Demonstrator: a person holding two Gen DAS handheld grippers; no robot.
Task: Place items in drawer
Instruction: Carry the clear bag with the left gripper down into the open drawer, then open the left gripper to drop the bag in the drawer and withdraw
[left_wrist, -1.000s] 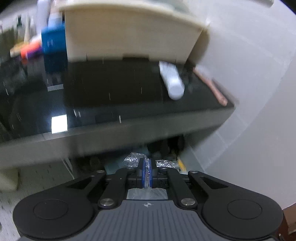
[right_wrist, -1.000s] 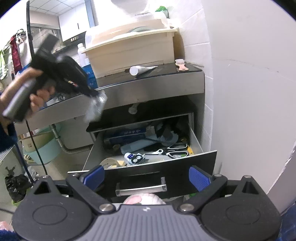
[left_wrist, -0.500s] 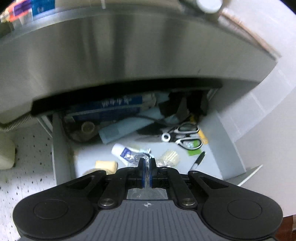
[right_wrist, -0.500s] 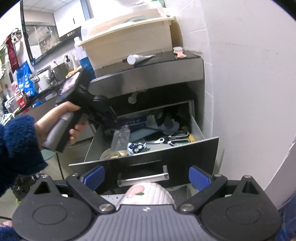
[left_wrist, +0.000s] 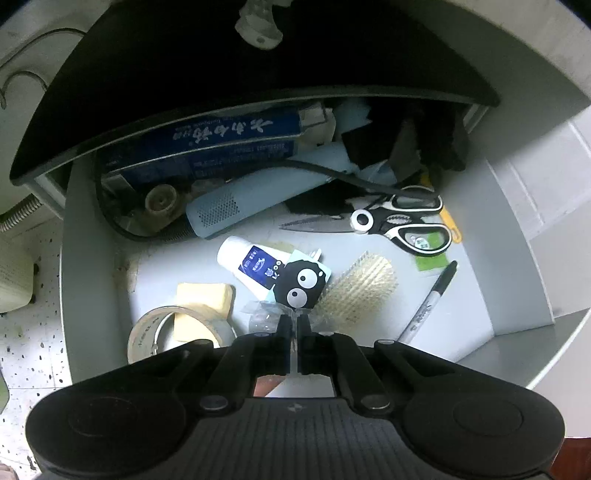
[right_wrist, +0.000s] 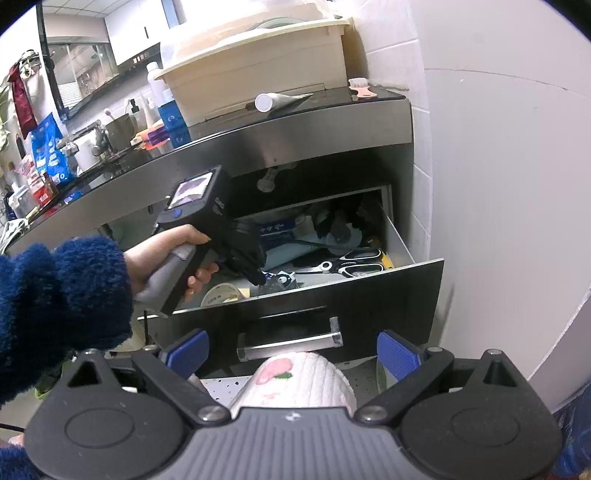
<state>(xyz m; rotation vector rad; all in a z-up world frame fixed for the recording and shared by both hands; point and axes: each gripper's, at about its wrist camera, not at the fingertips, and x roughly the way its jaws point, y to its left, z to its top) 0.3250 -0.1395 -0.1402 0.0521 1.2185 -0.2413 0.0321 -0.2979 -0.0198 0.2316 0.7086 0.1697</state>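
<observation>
Left gripper (left_wrist: 294, 325) over open drawer (left_wrist: 517, 236), jaws nearly closed, pinching clear plastic wrapper (left_wrist: 264, 317) at lower centre of frame.

Drawer count in left wrist view:
- one pair of scissors (left_wrist: 399, 221)
- one black marker (left_wrist: 430, 299)
- one bristle brush (left_wrist: 360, 288)
- one tape roll (left_wrist: 173, 332)
- one white tube (left_wrist: 247, 264)
- one yellow sponge (left_wrist: 205, 295)

Right gripper (right_wrist: 291, 354) low in frame, jaws wide, holding nothing. Right wrist view alone shows drawer handle (right_wrist: 291, 341), one cream tub (right_wrist: 258, 70) and second white tube (right_wrist: 280, 99) on counter, upper centre.
</observation>
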